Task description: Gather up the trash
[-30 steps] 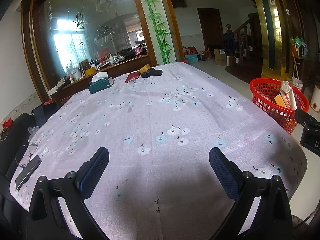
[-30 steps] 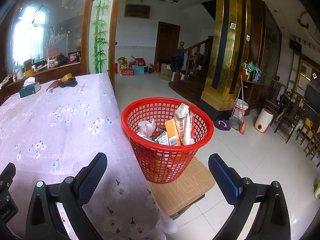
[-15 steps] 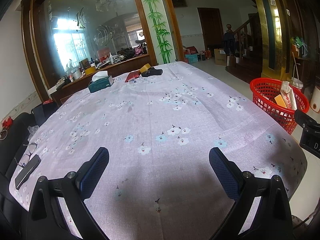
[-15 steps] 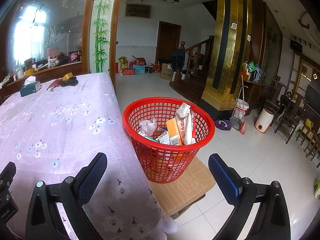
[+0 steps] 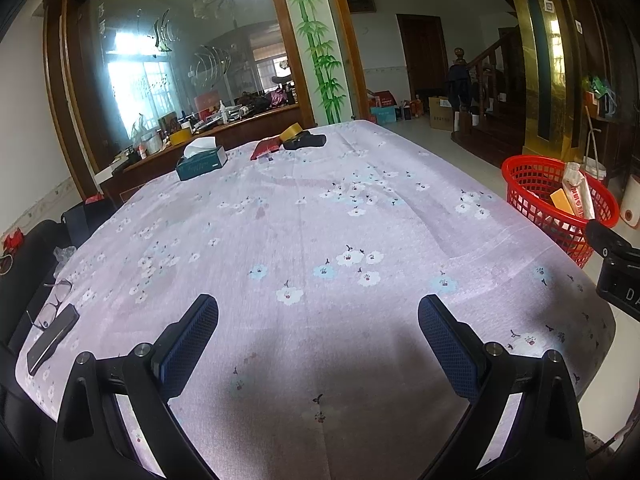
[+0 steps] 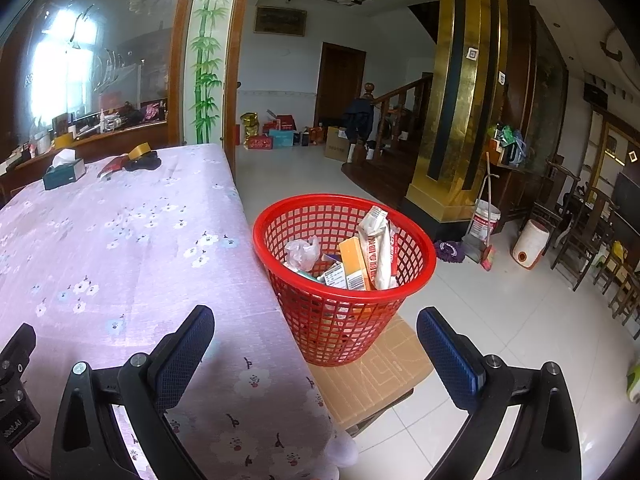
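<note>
Now we hold both tongs, left tongs (image 5: 318,320) and right tongs (image 6: 314,330), spread empty; we scan the counter (image 5: 304,200) before leaving the red basket (image 6: 344,280)

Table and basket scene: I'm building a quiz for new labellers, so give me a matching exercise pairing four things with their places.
Things:
1. tissue box
2. phone
3. basket
4. tape roll

Places:
A. on a cardboard sheet beside the table
B. far end, next to a dark item
C. near left corner, by glasses
D. far left of the cloth

Pairs: 1-D, 2-C, 3-A, 4-B
</note>
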A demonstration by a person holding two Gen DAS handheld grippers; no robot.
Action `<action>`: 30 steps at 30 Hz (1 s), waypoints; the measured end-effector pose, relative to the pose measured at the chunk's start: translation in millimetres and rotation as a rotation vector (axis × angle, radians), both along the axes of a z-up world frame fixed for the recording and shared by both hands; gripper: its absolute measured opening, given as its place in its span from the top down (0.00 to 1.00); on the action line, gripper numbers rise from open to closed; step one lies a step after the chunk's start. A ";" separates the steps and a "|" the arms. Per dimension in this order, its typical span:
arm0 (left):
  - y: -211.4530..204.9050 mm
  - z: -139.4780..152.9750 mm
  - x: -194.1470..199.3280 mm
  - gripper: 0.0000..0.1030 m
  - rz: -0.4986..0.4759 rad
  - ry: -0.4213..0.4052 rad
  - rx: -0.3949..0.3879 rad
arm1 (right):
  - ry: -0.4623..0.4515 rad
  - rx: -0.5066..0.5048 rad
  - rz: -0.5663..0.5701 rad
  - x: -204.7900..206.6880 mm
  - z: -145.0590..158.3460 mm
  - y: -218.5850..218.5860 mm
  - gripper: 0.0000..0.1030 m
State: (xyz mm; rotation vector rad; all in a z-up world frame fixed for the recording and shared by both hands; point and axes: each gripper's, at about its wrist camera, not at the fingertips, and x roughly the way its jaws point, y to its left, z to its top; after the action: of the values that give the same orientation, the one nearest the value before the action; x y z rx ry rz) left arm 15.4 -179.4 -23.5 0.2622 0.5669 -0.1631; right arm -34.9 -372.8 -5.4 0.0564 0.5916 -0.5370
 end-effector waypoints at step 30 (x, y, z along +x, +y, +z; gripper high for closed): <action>225.0 -42.2 166.4 0.03 0.279 0.474 -0.163 | 0.398 0.212 0.363 223.9 -55.1 174.3 0.01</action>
State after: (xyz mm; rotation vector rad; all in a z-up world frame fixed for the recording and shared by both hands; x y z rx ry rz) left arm 181.8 45.6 -65.8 -0.0206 1.0472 0.0027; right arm 189.0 -198.5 -60.5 0.0410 1.0230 -0.1275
